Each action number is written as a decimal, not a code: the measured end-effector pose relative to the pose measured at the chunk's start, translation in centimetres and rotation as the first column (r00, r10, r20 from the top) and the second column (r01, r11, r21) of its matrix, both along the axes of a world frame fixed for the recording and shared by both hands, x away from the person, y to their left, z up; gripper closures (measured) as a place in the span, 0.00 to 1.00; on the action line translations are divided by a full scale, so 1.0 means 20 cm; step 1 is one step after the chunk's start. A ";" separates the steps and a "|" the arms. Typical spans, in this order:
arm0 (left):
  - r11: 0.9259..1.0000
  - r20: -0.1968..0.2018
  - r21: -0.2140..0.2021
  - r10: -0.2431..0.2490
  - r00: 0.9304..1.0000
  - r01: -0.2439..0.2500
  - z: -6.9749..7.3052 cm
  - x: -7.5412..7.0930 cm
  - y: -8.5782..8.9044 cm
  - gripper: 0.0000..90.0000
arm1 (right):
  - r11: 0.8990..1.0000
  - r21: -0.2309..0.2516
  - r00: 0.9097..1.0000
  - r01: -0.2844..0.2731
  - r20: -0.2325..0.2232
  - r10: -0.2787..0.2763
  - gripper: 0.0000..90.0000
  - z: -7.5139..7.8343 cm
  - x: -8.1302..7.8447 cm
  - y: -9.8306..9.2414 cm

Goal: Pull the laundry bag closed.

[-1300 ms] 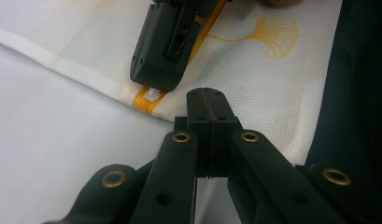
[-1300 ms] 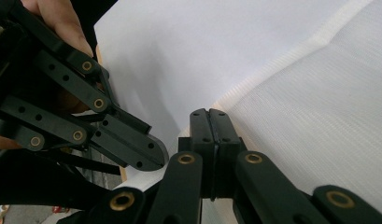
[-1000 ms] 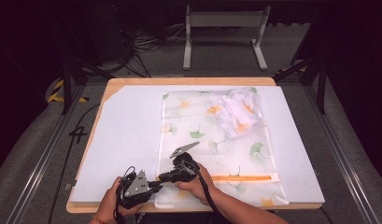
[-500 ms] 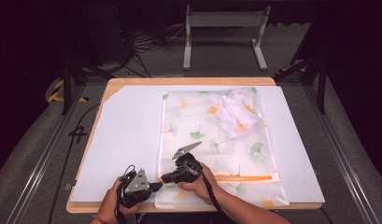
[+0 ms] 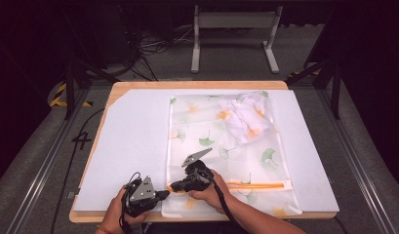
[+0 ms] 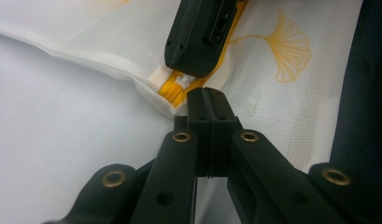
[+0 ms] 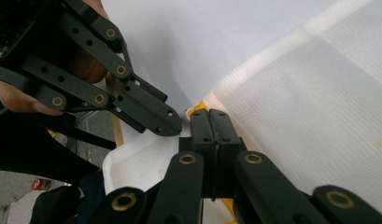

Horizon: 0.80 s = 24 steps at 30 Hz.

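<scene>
Resting at the table's near edge, around 7 o'clock, the left gripper (image 5: 164,194) is held in the person's left hand (image 5: 120,210), with its jaws pressed together at the near-left end of the orange zipper (image 5: 258,185); in the left gripper view the tips (image 6: 207,95) sit at the bag's hem, touching the zipper end, though whether fabric is pinched between them cannot be told. Just beside it, toward 6 o'clock, the right gripper (image 5: 173,186) in the right hand (image 5: 210,192) points toward 9 o'clock, jaws likewise closed flat against each other over the same zipper end (image 7: 196,111), tips almost meeting the left gripper's. The white mesh bag (image 5: 226,156), printed with ginkgo leaves, lies flat on the white sheet (image 5: 133,141), running from 6 toward 12 o'clock. Bunched white cloth (image 5: 246,114) sits in its far end near 1 o'clock. Beyond the table (image 5: 138,86) stands a grey metal frame (image 5: 233,22).
</scene>
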<state>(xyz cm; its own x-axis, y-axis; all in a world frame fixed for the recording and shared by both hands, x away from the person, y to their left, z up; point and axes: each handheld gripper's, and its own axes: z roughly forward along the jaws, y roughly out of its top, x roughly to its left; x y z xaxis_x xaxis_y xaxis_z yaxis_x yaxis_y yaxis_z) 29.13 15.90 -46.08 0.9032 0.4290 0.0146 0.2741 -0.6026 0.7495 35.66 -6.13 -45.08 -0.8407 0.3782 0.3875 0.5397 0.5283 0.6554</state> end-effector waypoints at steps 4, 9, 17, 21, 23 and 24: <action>1.000 -0.001 -0.003 0.000 1.000 0.000 0.00 0.00 0.00 1.00 | 1.000 0.002 1.000 0.001 -0.008 -0.001 1.00 -0.01 0.00 -0.02; 1.000 -0.004 -0.003 0.001 1.000 -0.001 0.00 0.00 0.00 1.00 | 1.000 0.000 1.000 -0.002 -0.004 0.002 1.00 -0.01 0.00 -0.03; 1.000 -0.006 -0.008 -0.001 1.000 0.001 0.00 0.00 0.00 1.00 | 1.000 0.000 1.000 -0.001 -0.008 0.001 1.00 -0.01 0.00 -0.04; 1.000 -0.007 -0.008 0.001 1.000 -0.001 0.00 0.00 0.01 1.00 | 1.000 -0.004 1.000 -0.008 -0.005 0.008 1.00 0.00 0.00 -0.05; 1.000 -0.007 -0.008 0.000 1.000 -0.001 0.00 0.01 0.01 1.00 | 1.000 -0.006 1.000 -0.007 -0.009 0.007 1.00 0.00 0.00 -0.05; 1.000 -0.007 -0.008 0.000 1.000 0.000 0.00 0.00 0.00 1.00 | 1.000 -0.009 1.000 -0.005 -0.008 0.005 1.00 0.00 0.00 -0.05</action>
